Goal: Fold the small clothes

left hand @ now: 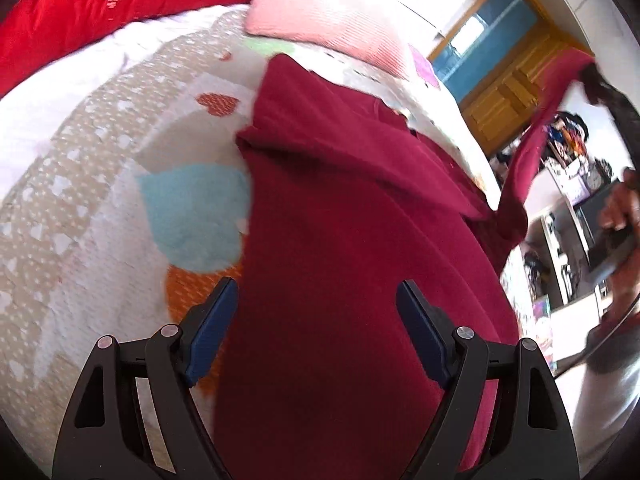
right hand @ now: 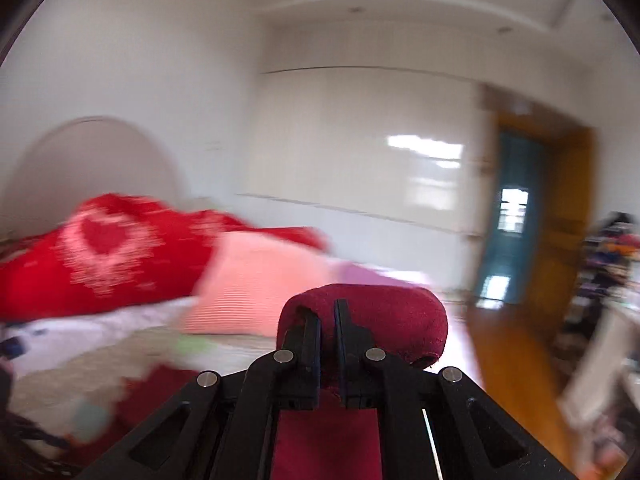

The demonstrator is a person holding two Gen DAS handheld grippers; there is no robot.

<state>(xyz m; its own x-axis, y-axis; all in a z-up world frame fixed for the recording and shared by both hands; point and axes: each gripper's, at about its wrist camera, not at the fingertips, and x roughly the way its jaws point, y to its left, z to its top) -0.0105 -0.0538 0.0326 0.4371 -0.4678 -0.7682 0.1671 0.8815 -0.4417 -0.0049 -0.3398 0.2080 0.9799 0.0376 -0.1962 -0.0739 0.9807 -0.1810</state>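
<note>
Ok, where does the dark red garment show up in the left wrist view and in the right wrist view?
Left wrist view: the dark red garment fills the centre, spread on the bed, one end lifted at upper right.
Right wrist view: a fold of it bulges at bottom centre, pinched by the shut right gripper.
Shared landmark: the pink pillow, top centre in the left view, left of centre in the right view.

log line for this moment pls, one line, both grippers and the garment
left gripper: open over dark red garment | right gripper: shut on garment edge, lifted | bed: rest of garment lies flat
</note>
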